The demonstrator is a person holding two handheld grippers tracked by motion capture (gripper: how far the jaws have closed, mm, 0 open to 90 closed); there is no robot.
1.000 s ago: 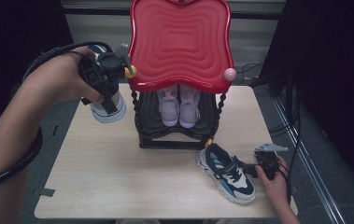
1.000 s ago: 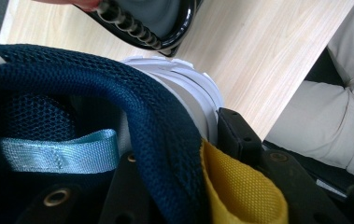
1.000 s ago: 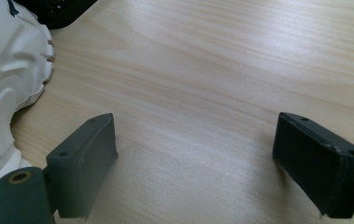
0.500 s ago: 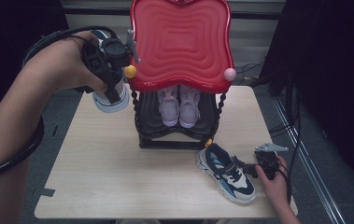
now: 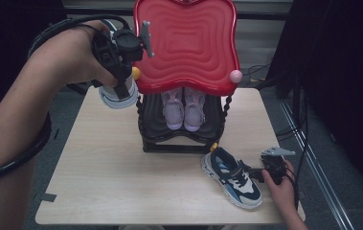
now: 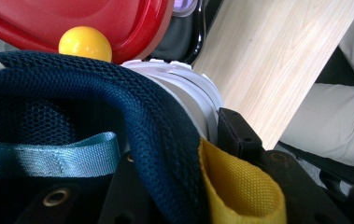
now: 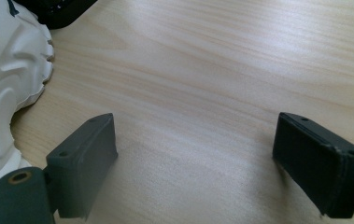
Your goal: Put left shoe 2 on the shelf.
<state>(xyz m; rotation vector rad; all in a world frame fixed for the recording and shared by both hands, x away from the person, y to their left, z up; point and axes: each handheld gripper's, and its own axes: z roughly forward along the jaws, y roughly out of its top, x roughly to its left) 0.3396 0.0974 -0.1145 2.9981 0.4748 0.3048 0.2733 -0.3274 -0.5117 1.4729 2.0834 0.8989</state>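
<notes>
- Left gripper: clamped on a blue-collared sneaker, which you hold in the air at the rack's left side, beside the red top.
- Right gripper: jaws wide apart, nothing between them, resting on the table.
- Second sneaker: on the table, just beside your right gripper, not yet picked up.
- Rack shelf: pink pair in place.
- Judged remaining: both sneakers to be placed.

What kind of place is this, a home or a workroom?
Probably a workroom or lab set up for recording. A plain wooden table stands among dark curtains, cables run on the floor, and a small shoe rack holds sneakers.
</notes>
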